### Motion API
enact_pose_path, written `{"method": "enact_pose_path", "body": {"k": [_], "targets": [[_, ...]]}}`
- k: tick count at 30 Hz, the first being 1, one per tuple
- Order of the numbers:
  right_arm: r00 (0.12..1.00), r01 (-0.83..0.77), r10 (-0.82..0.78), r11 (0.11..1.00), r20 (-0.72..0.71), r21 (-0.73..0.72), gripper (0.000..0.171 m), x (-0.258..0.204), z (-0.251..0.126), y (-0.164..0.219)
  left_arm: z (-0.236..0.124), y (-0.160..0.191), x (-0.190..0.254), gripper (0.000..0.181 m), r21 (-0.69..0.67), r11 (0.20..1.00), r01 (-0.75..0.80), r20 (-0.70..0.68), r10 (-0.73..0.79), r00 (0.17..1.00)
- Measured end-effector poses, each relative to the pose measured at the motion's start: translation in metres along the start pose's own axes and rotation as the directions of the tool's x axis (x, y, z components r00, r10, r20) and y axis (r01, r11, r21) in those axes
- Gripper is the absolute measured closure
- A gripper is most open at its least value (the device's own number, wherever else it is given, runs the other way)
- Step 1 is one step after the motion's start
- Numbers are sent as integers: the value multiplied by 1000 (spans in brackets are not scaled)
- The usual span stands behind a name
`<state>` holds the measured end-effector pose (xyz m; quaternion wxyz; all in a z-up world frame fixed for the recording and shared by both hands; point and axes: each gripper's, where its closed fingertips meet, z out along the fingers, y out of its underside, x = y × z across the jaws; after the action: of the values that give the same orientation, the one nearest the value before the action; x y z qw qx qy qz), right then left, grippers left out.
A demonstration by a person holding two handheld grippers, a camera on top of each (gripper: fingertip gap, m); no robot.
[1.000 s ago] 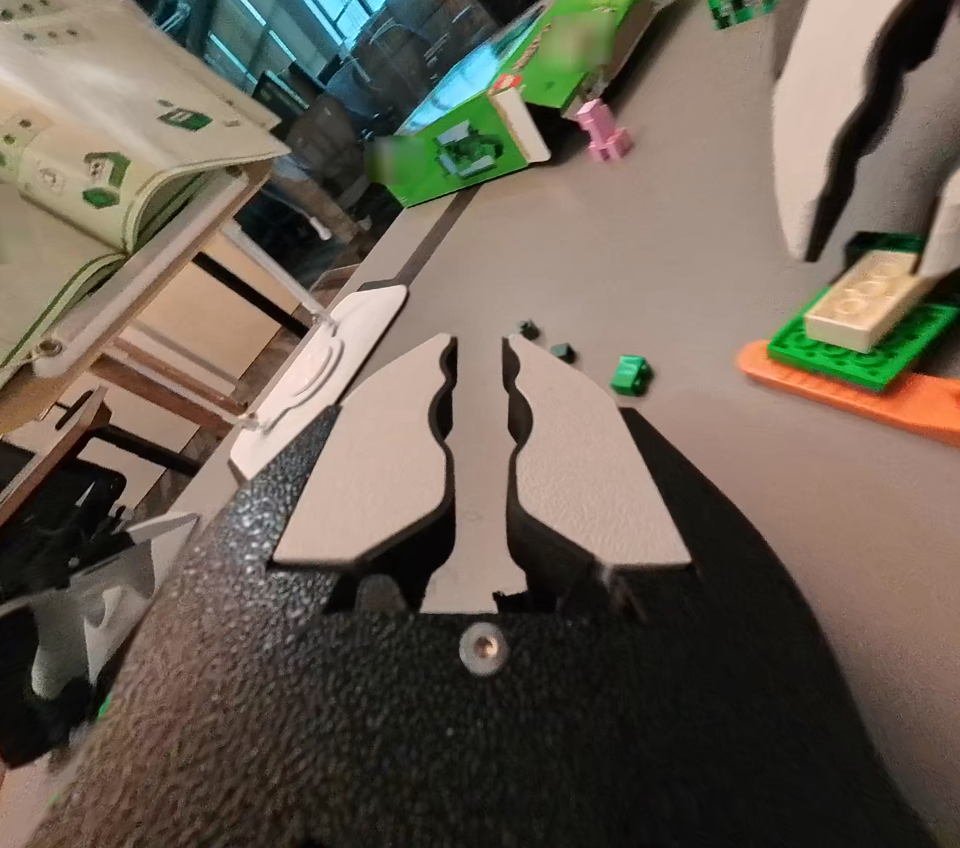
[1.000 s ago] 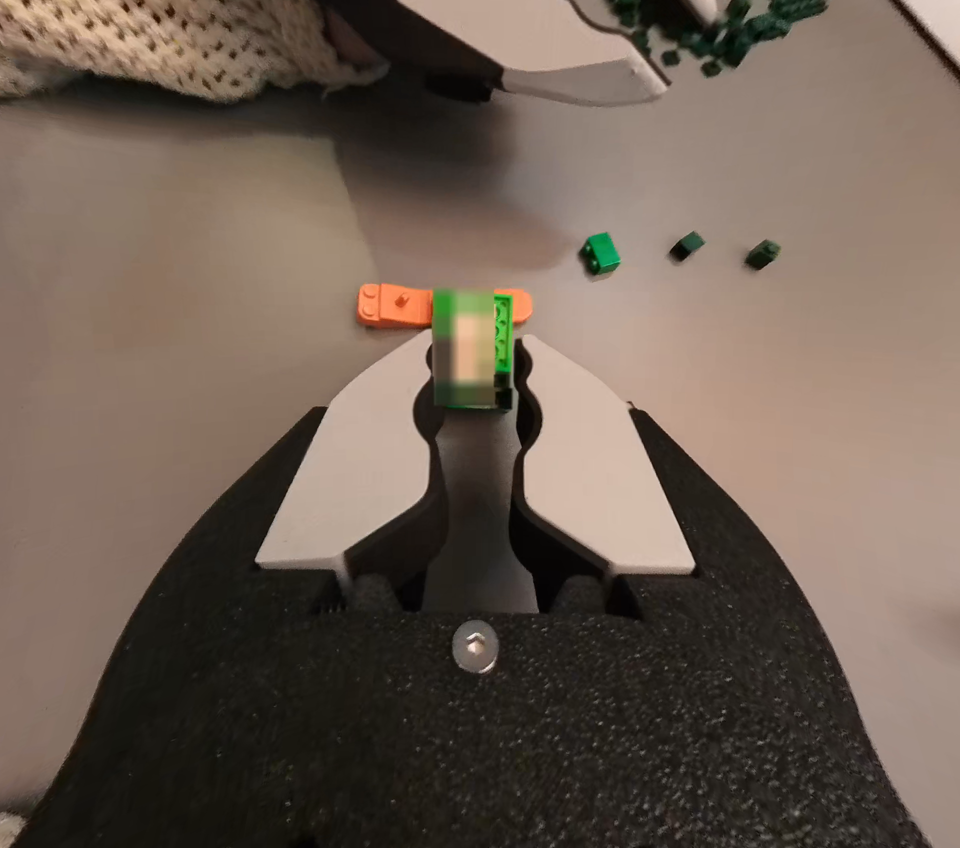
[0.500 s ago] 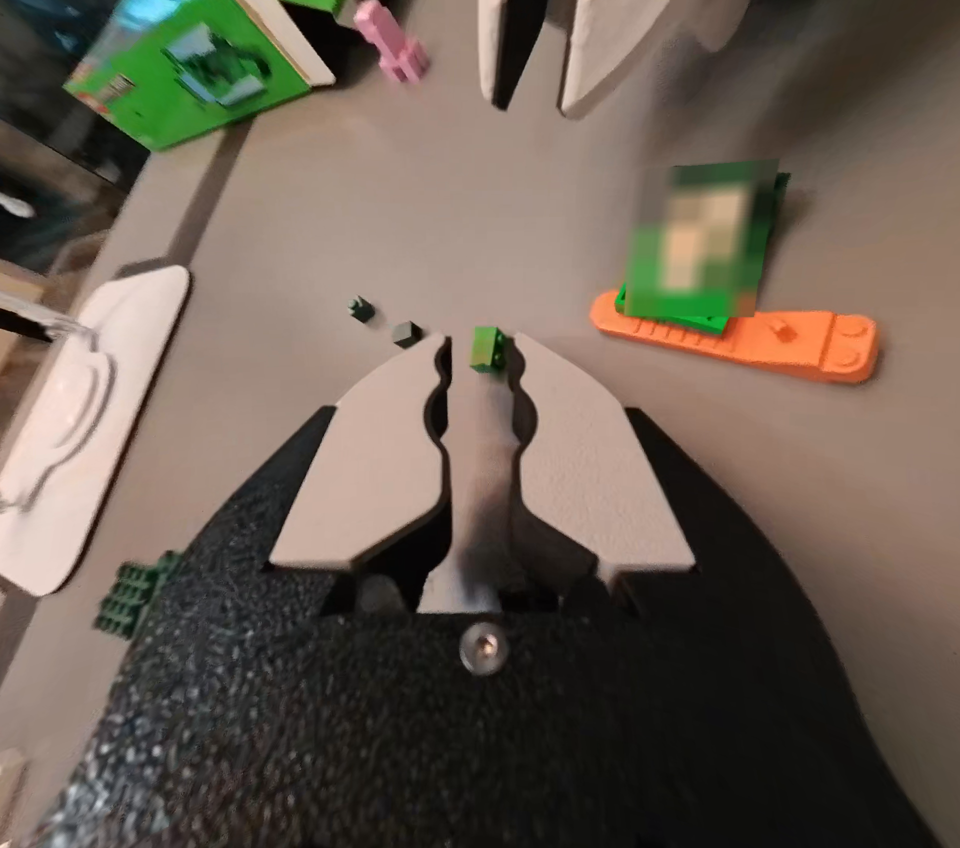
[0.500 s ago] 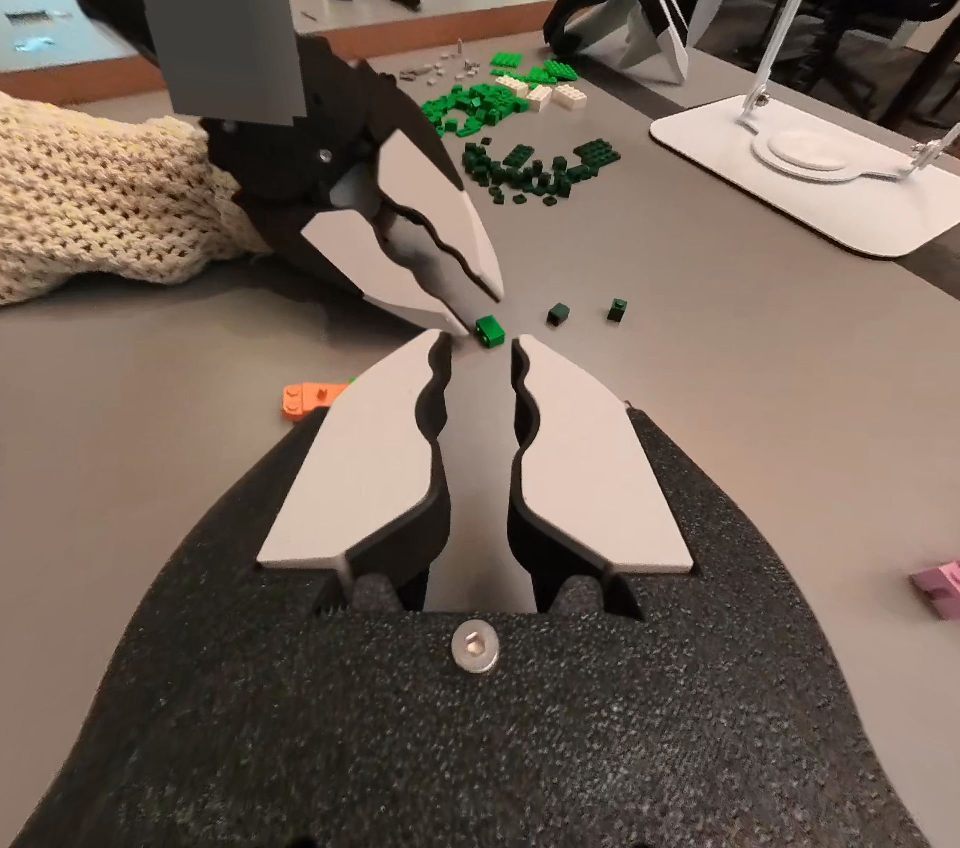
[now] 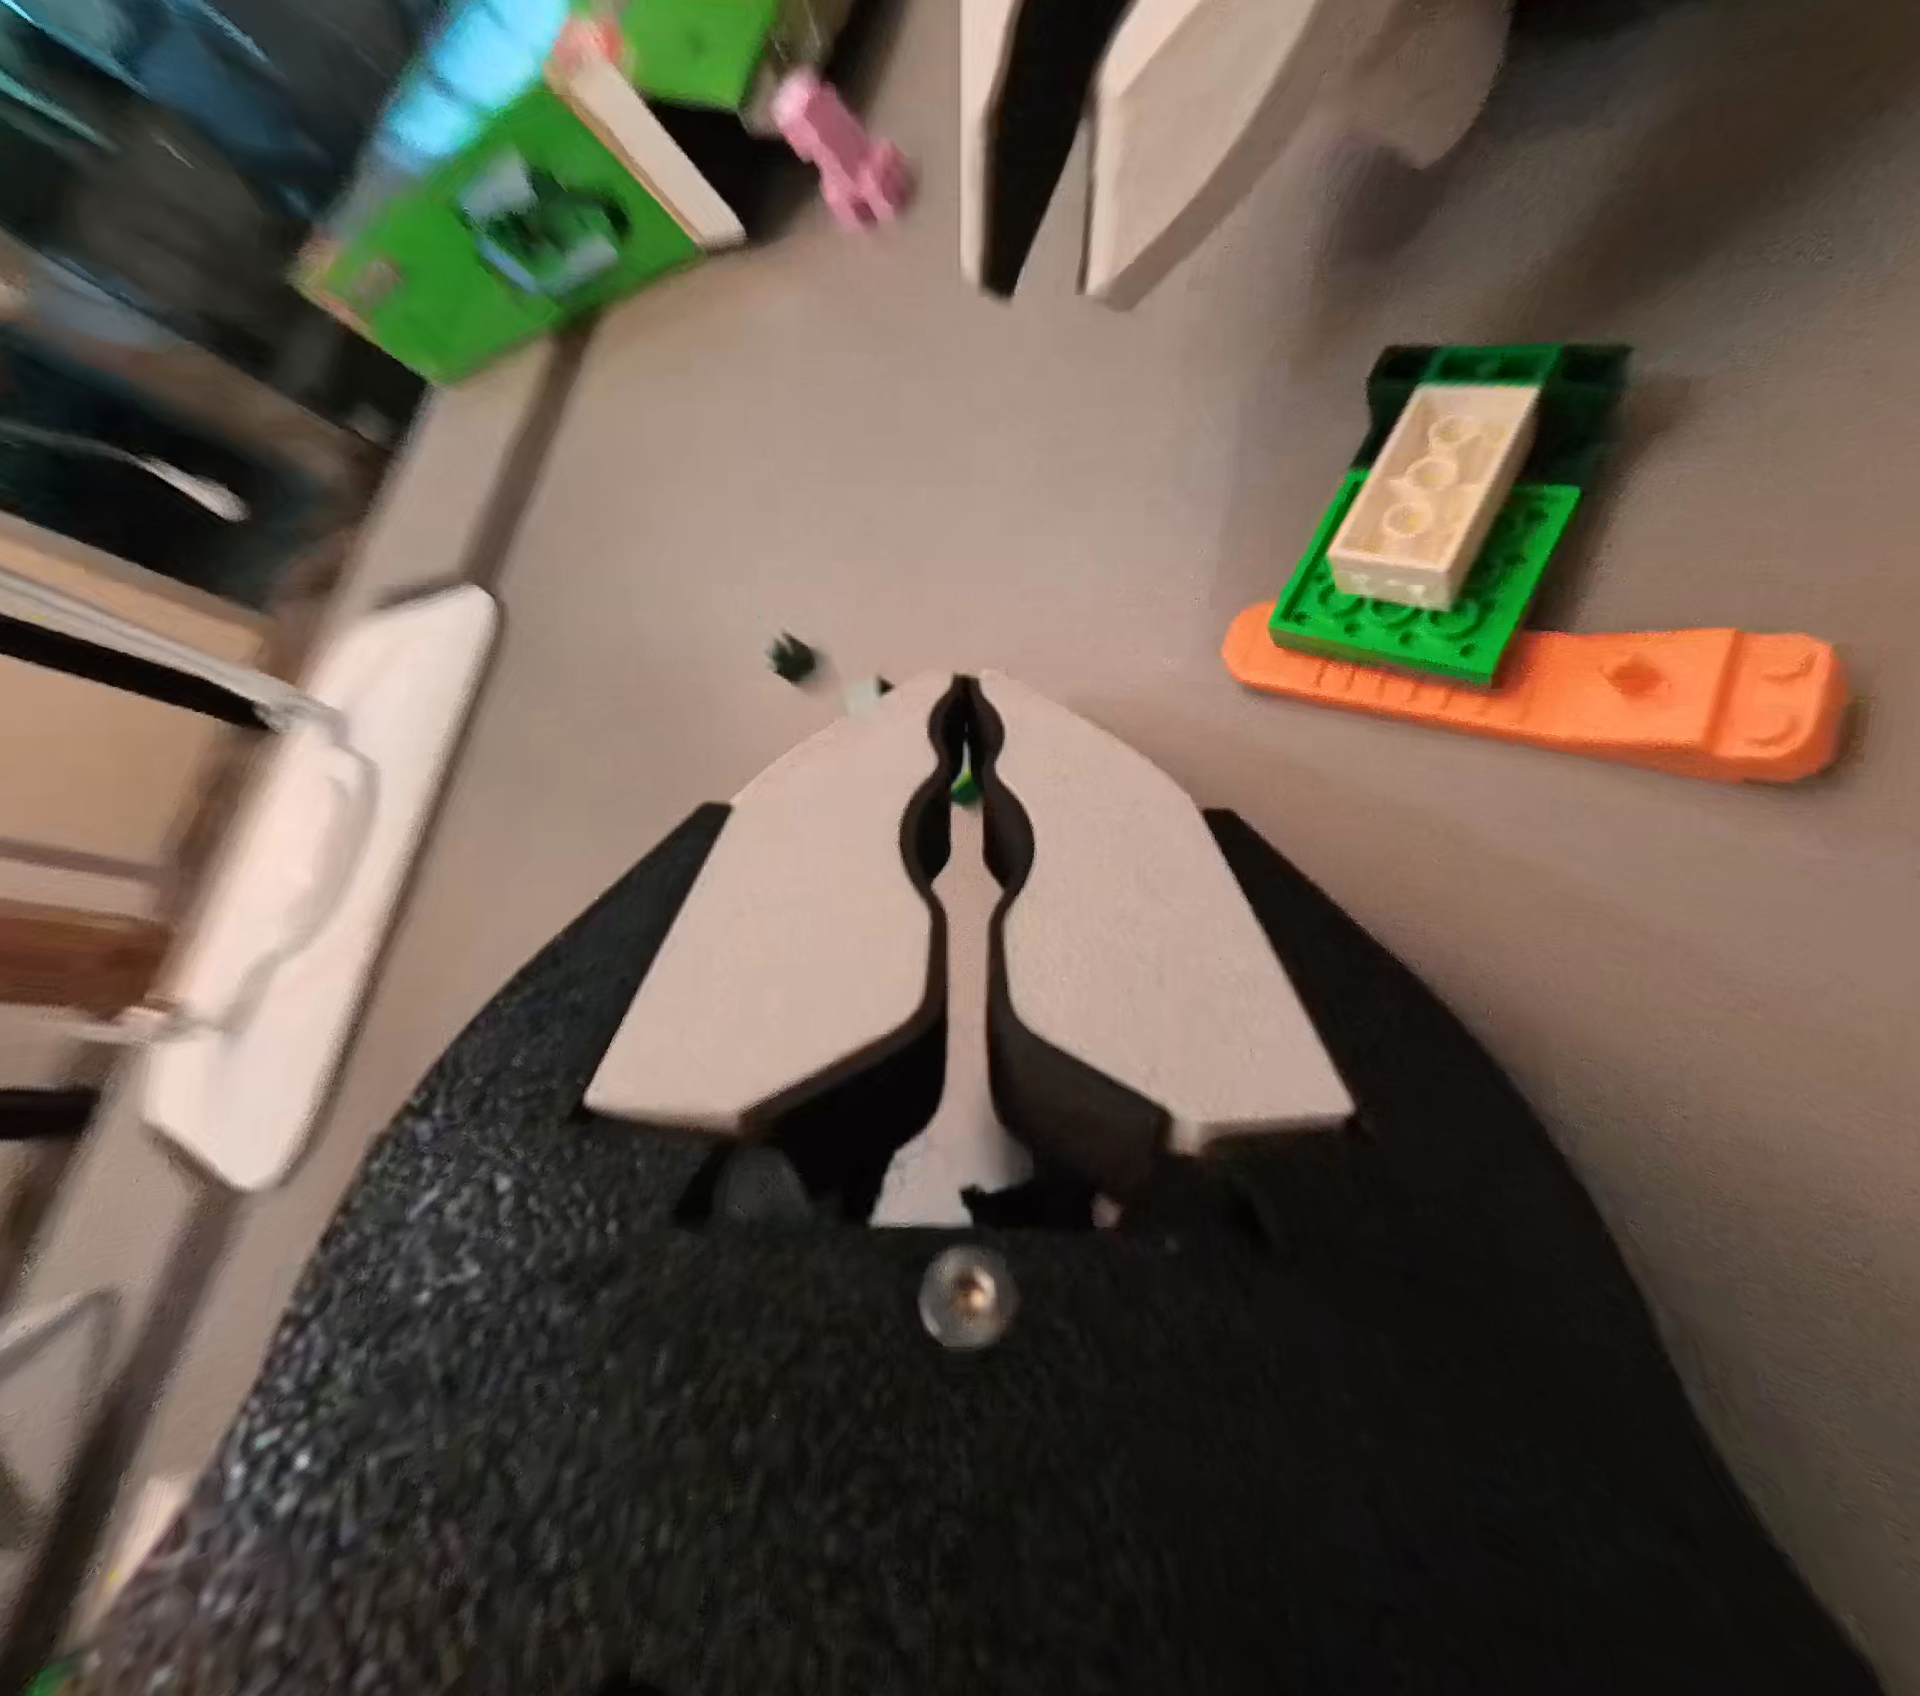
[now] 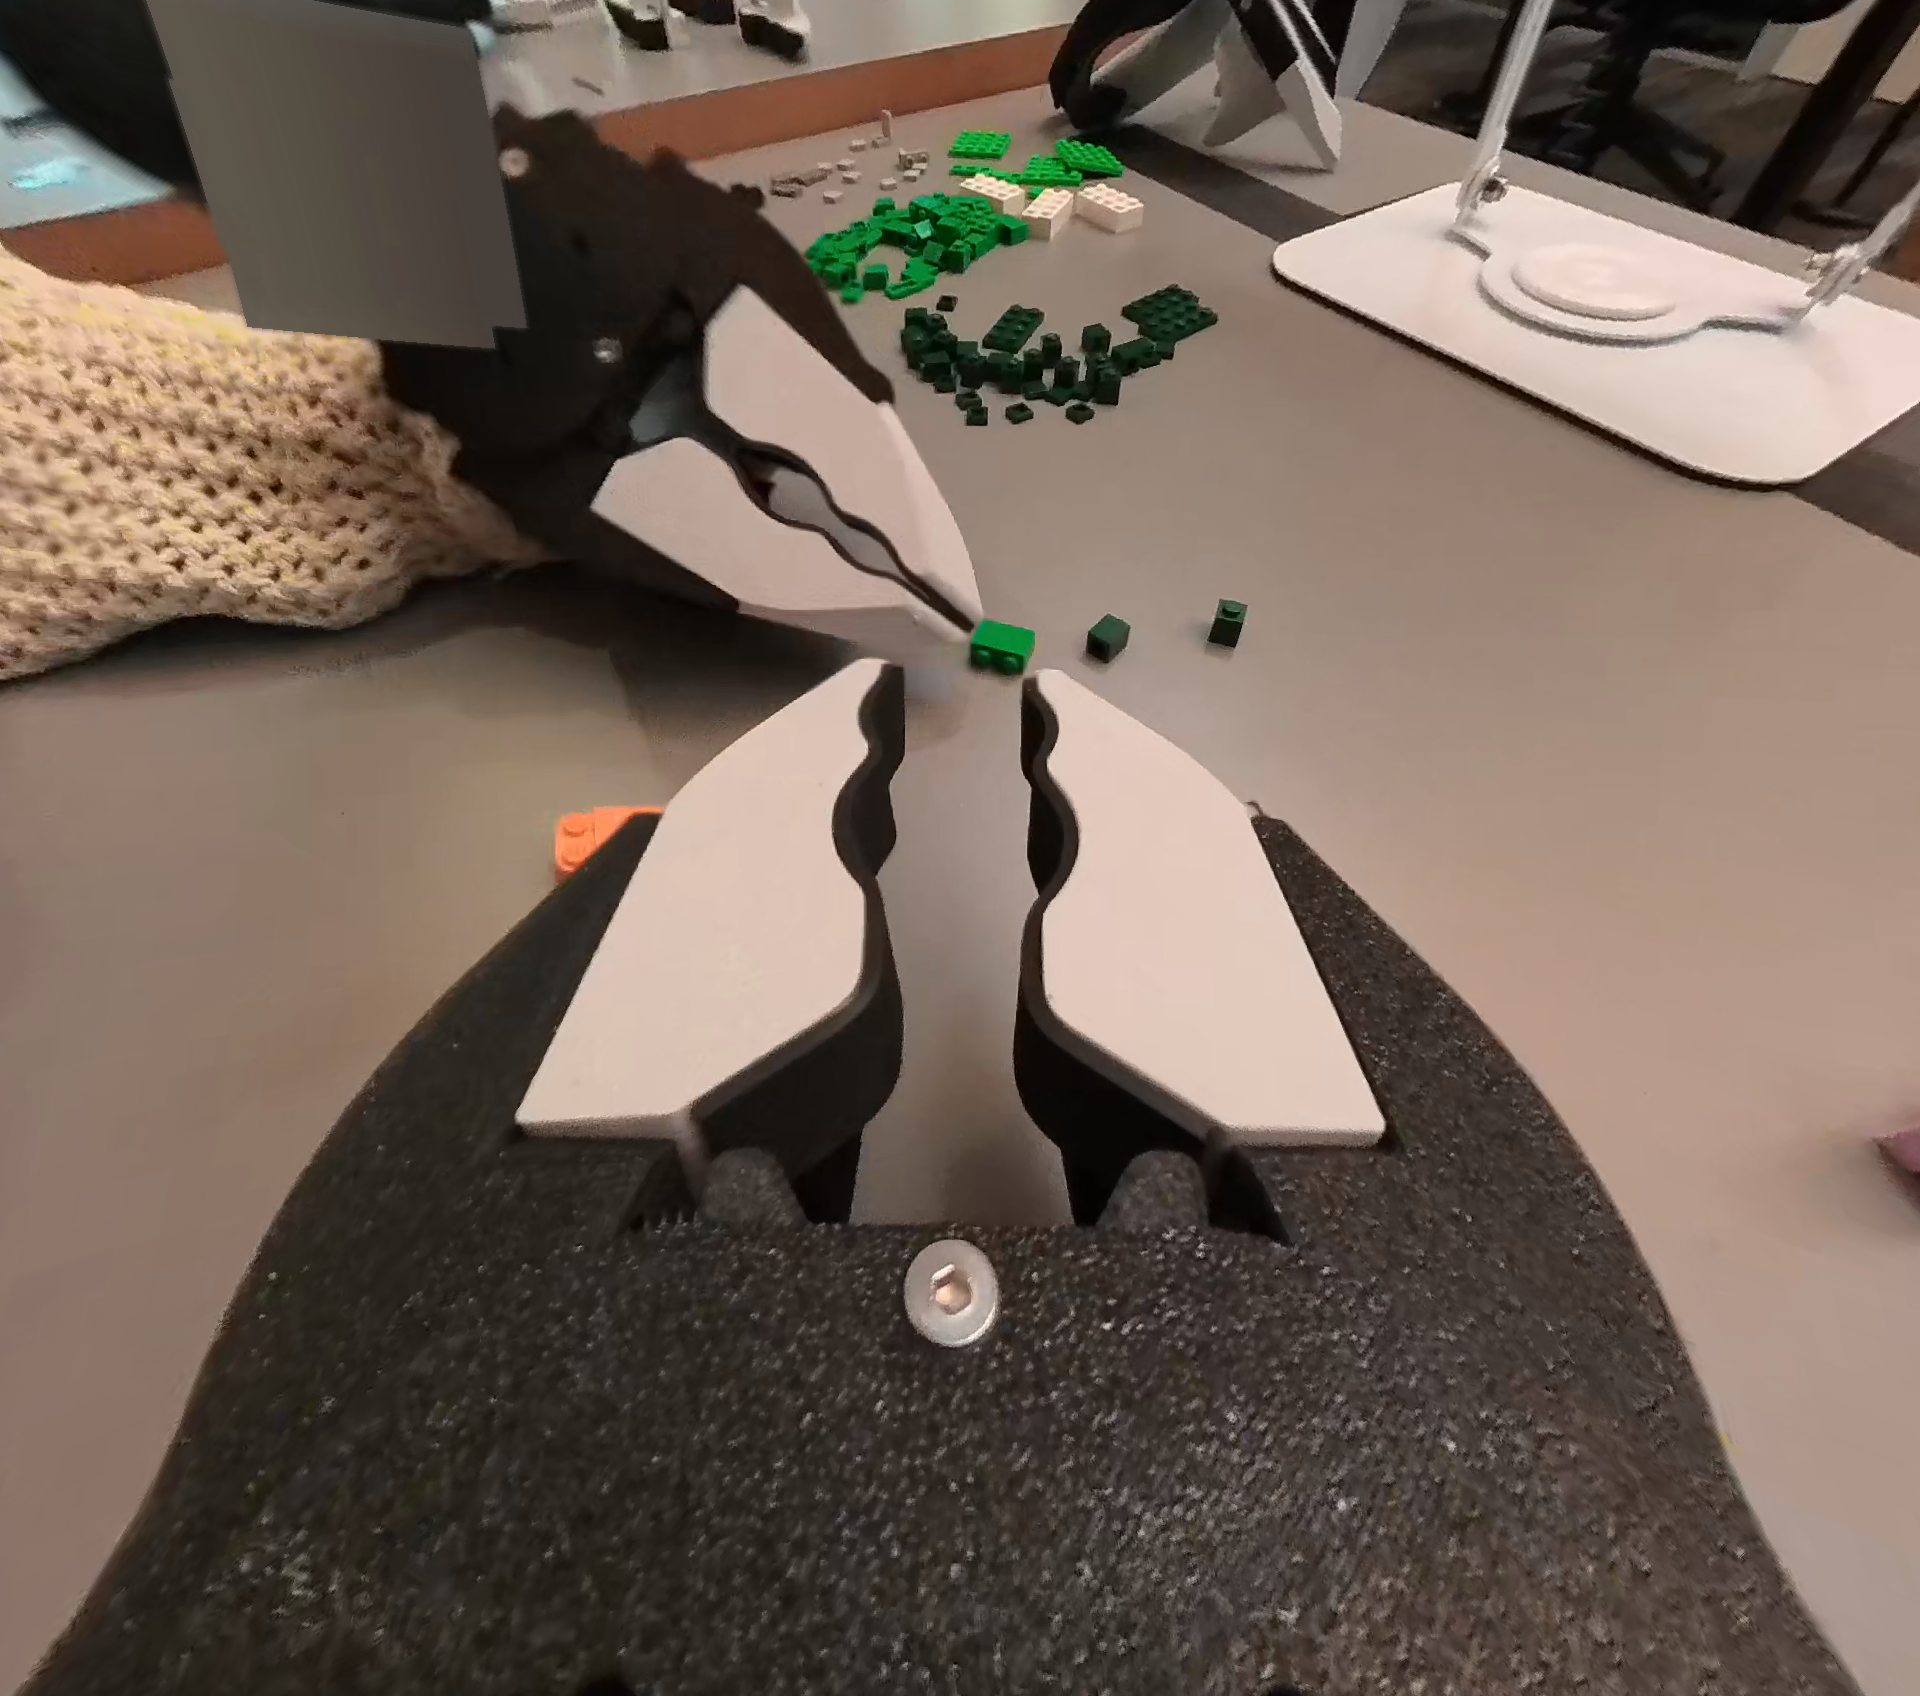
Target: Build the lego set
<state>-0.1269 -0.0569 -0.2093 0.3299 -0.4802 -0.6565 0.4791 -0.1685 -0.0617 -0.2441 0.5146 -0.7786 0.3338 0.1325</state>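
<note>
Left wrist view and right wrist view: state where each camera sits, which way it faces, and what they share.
Left wrist view: sits on the left gripper, looking along its nearly closed fingers across the grey table at the right gripper, the green boxes and the half-built plate.
Right wrist view: sits on the right gripper, fingers apart, facing the left gripper, a knit sleeve and the loose brick pile.
Shared: the small green brick at the left fingertips, the orange separator, the white stand base.

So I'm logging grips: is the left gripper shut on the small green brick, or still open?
Shut on it. The left gripper has its tips together, and the green brick sits pinched at them above the table.
</note>
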Motion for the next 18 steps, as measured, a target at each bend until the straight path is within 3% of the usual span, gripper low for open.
{"method": "enact_pose_path", "body": {"k": [2,5,6,10,12,16,18], "targets": [[998,-55,55,998,24,6,149,-1,1,-1,-8,-18,-5,181,90,991,-103,96,94,991],[997,-81,81,996,10,35,149,3,0,-4,-10,-15,-14,181,52,994,-95,177,85,981],[997,-78,78,996,2,40,149,4,-1,-4,-9,-10,-17,181,31,998,-51,176,45,983],[995,-100,100,995,-6,25,150,6,0,-2,-1,7,-14,143,-41,965,261,18,-260,965],[995,-102,102,995,-3,15,150,6,1,0,0,9,-13,148,-58,958,282,-7,-283,959],[996,-85,85,996,-5,-1,151,5,3,1,6,18,-1,175,-156,967,200,-3,-202,979],[997,-77,76,997,-6,-9,151,4,4,2,6,19,-2,176,-163,964,211,14,-211,977]]}}
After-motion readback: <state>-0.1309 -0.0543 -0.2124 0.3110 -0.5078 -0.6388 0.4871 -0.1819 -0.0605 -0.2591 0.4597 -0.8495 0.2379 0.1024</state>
